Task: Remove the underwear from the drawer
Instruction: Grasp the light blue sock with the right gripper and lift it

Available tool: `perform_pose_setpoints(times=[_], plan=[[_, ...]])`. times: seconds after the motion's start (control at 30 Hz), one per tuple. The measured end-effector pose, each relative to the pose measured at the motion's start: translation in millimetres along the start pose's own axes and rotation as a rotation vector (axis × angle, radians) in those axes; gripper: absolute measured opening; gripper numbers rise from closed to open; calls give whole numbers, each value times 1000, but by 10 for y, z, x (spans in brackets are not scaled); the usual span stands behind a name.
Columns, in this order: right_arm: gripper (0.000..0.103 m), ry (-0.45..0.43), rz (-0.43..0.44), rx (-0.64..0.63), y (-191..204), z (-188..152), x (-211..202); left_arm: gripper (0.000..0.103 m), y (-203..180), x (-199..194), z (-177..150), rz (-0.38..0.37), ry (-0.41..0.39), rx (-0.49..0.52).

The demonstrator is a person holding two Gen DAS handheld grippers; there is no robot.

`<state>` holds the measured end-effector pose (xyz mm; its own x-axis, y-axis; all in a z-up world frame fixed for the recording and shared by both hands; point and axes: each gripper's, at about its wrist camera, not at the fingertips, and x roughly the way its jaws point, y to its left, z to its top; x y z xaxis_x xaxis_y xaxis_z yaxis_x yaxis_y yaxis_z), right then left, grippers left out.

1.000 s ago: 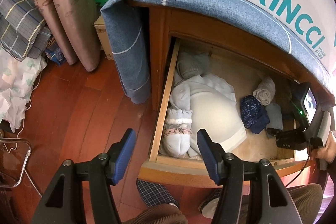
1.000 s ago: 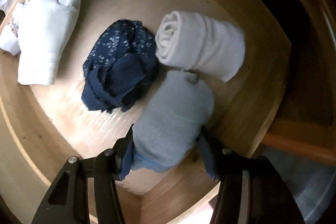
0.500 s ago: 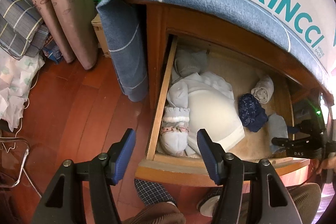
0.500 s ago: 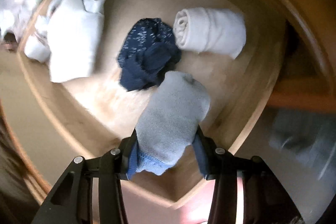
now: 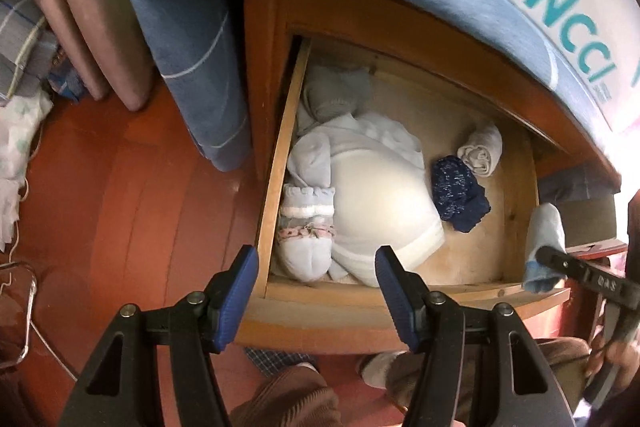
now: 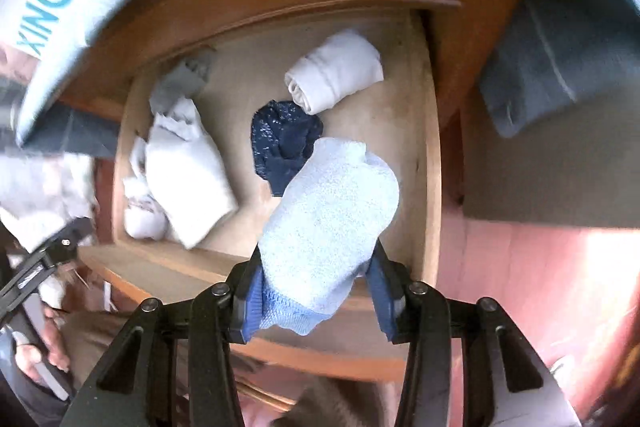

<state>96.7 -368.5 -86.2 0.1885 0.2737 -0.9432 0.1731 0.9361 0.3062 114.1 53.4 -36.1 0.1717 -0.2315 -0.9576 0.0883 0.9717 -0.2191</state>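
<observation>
Right wrist view has the action: the right gripper (image 6: 312, 291) is clamped on a pale blue folded pair of underwear (image 6: 328, 223), pads pressing both sides of its lower end, and the bundle hangs clear above the open drawer (image 6: 430, 187). Left wrist view backs that up, with the same pale blue piece (image 5: 544, 243) up by the drawer's right front corner, off the drawer floor and over the rim. So the pick looks done; what's left, by my reading, is carrying it fully away and setting it down somewhere outside.

Plenty stays behind in there: a dark blue crumpled piece (image 6: 284, 143), a white roll (image 6: 334, 71) touching it, and a heap of white clothes (image 5: 376, 199) on the left side. Whether those count as underwear to fetch, hard to say.

Left gripper (image 5: 316, 295) hovers over the drawer's front left corner, jaws apart, nothing between them.
</observation>
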Motion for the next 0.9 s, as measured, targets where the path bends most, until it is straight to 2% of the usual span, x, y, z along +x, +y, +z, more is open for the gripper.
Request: perform_pose_setpoints(times=[0.07, 0.23, 0.37, 0.8, 0.9], plan=[[42, -38, 14, 29, -43, 8, -71, 62, -15, 39, 58, -8, 26, 4], [43, -40, 23, 21, -53, 6, -18, 62, -132, 145, 147, -23, 93, 29], [43, -37, 28, 8, -35, -6, 76, 62, -233, 322, 176, 9, 164, 50], [44, -37, 59, 11, -44, -17, 116, 62, -280, 781, 185, 88, 274, 36], [44, -33, 61, 9, -39, -21, 124, 62, -263, 917, 194, 88, 309, 19]])
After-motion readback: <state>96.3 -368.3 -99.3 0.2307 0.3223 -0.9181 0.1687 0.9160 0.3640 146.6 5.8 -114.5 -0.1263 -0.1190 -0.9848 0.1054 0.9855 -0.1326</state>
